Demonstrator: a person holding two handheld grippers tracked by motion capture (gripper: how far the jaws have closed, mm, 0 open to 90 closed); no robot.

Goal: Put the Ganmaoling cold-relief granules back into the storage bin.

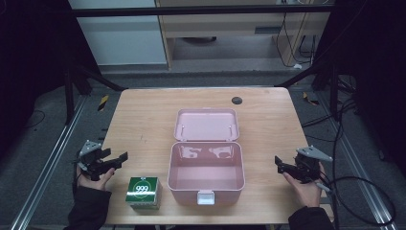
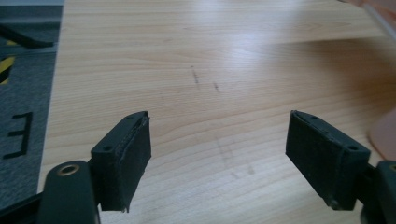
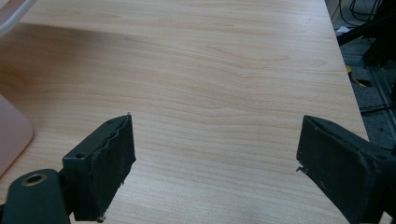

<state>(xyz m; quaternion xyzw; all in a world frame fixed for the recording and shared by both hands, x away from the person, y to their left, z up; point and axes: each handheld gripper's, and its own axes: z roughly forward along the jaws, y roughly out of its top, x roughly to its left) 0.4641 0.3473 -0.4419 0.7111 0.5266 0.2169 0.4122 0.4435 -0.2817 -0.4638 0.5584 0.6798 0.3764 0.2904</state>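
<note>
Support surface: a light wooden table with a pale grain, standing on grey flooring. Landmark: a pink case at the table's centre, lid swung fully open and lying flat on the top behind it; a white latch faces the near edge. Just left of the case, near the front edge, sits a green and white box marked 999. Behind the case, near the far edge, a small dark round disc.

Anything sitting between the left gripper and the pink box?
Only bare tabletop lies between the left gripper and the pink box, per the high view; the green carton sits nearer.
</note>
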